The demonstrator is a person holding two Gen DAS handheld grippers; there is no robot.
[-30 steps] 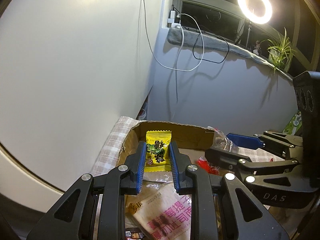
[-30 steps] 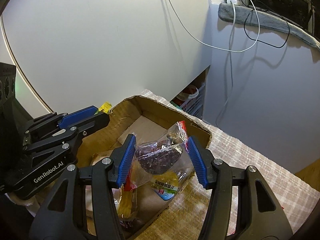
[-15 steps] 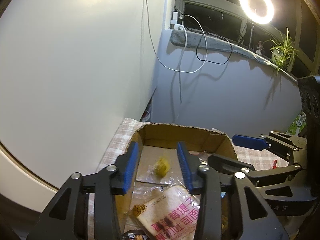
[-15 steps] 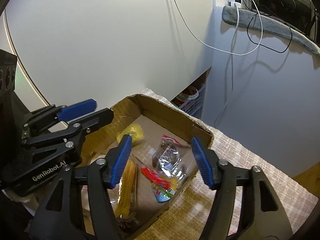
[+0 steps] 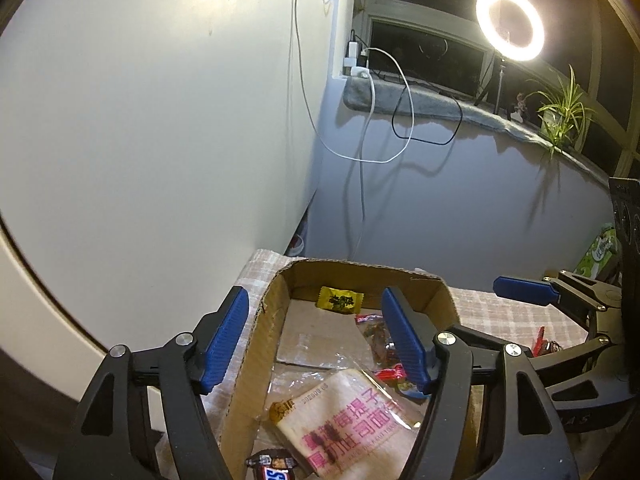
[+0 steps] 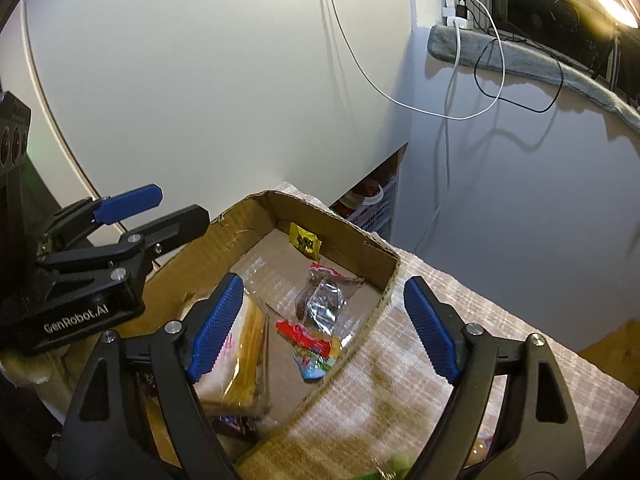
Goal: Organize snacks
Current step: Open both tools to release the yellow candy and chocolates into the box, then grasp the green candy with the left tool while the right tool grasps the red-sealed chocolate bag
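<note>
Resting on checked cloth (image 6: 404, 364): cardboard box (image 6: 390, 276) | both hand-held grippers just opened, empty

Left gripper (image 5: 314, 338): black angular frame with triangular cut-outs, silver screws at the joints, ribbed blue pads (image 5: 224, 340); white "GenRobot.AI" lettering on its side. Right gripper (image 6: 326, 324): same black frame, silver screws, ribbed blue pads (image 6: 430, 330).
</note>
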